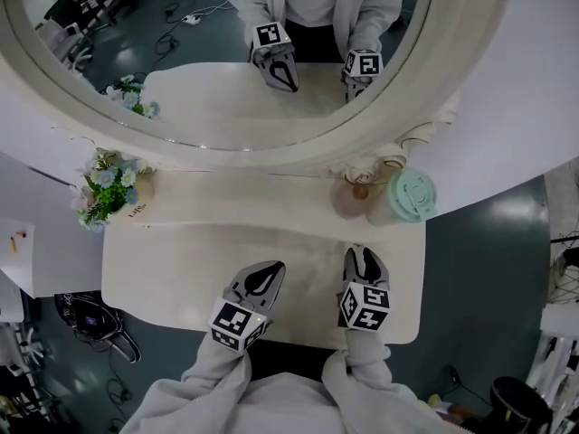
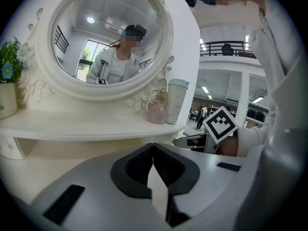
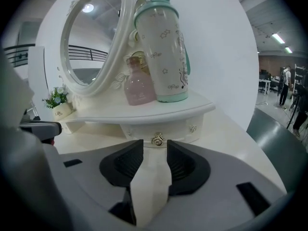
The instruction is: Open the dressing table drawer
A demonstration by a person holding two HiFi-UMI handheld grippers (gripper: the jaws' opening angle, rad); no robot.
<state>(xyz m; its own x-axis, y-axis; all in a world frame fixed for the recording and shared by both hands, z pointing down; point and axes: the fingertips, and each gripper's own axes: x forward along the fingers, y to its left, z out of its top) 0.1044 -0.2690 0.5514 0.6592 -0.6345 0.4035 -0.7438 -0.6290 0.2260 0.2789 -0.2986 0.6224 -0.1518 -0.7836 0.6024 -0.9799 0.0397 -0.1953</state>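
The small cream drawer (image 3: 179,129) sits under the raised shelf of the dressing table (image 1: 163,260), and its metal knob (image 3: 157,139) faces me. My right gripper (image 3: 154,147) is open. The knob lies just at the mouth of the gap between its jaws, and the pads do not press on it. In the head view the right gripper (image 1: 362,253) points at the shelf's underside at the right. My left gripper (image 1: 268,269) hovers over the tabletop beside it, shut with nothing held; its tips (image 2: 153,146) meet.
A mint tumbler (image 3: 161,52) and a pink perfume bottle (image 3: 138,88) stand on the shelf right above the drawer. A flower pot (image 1: 109,188) is at the shelf's left end. The round mirror (image 1: 217,52) rises behind. The table's right edge (image 1: 423,269) is close.
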